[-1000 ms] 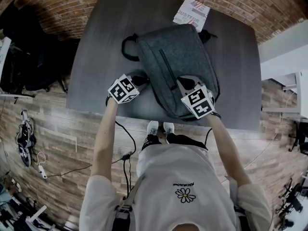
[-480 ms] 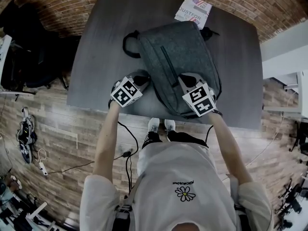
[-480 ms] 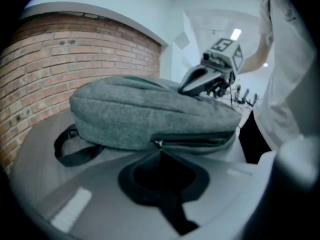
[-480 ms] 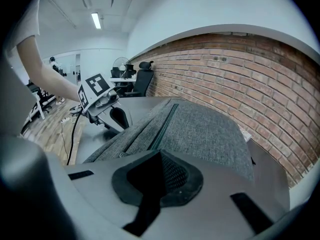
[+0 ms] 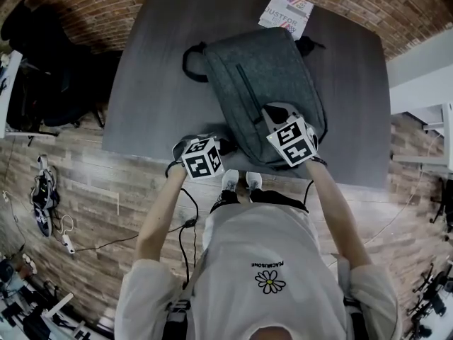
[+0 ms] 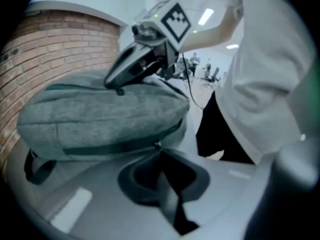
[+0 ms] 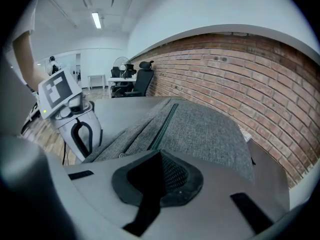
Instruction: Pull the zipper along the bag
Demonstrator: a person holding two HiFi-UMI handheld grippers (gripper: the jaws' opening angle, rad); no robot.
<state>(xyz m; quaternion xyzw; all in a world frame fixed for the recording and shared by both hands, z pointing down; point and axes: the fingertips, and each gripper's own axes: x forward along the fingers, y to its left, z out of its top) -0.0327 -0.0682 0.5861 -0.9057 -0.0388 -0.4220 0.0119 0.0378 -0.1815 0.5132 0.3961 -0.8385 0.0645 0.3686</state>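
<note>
A grey backpack lies flat on the dark table. My left gripper is at the bag's near left corner, by the table's front edge. In the left gripper view its jaws are shut, and the small metal zipper pull sits right at their tips on the side zipper of the backpack. My right gripper is shut with nothing visible between its jaws. Its tips rest on the bag's top face. From the right gripper, the backpack stretches away.
A printed leaflet lies at the table's far edge behind the bag. The bag's black carry handle sticks out to the left. A dark bag sits on the floor left of the table. Brick wall runs beyond the table.
My left gripper has moved right and toward the person along the bag's side, down to its near corner. The right gripper has stayed on the bag's top.
</note>
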